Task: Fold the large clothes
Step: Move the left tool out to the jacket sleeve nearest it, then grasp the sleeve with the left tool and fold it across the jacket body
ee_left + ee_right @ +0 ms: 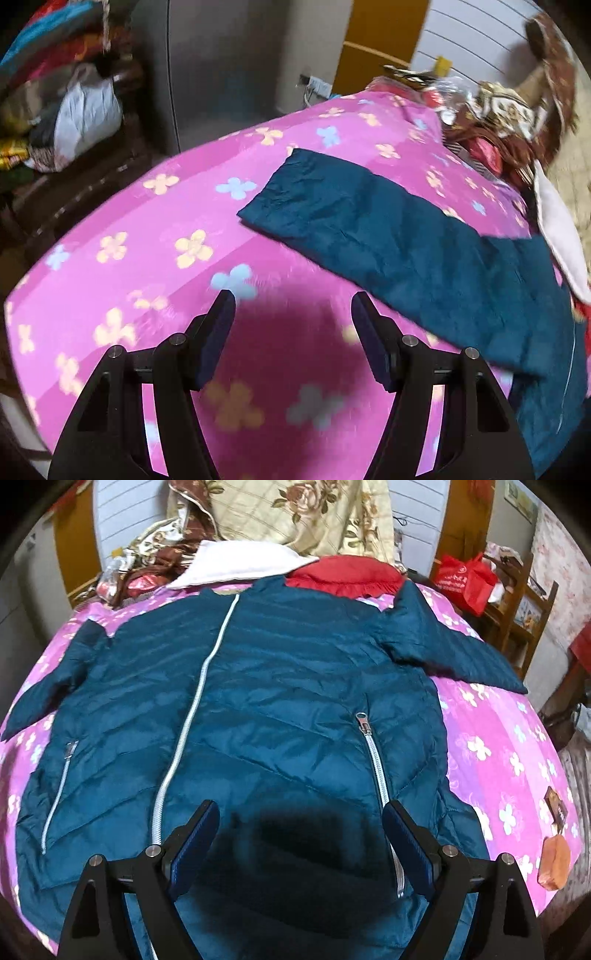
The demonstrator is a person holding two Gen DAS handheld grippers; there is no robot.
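A teal padded jacket [280,686] lies flat and face up on a pink flowered bedspread [491,731], zipped with a white front zipper [192,709], both sleeves spread out to the sides. My right gripper [301,814] is open and empty, hovering over the jacket's lower hem between the front zipper and a pocket zipper [376,760]. In the left wrist view one sleeve of the jacket [369,218] stretches across the bedspread [147,229]. My left gripper [293,306] is open and empty above bare bedspread, just left of that sleeve.
A red cushion [343,578], a white cloth [240,563] and a floral quilt [295,513] are piled at the bed's head. A small brown box [557,806] and an orange object [554,862] lie at the bed's right edge. Bags [85,110] and a grey cabinet [221,66] stand left of the bed.
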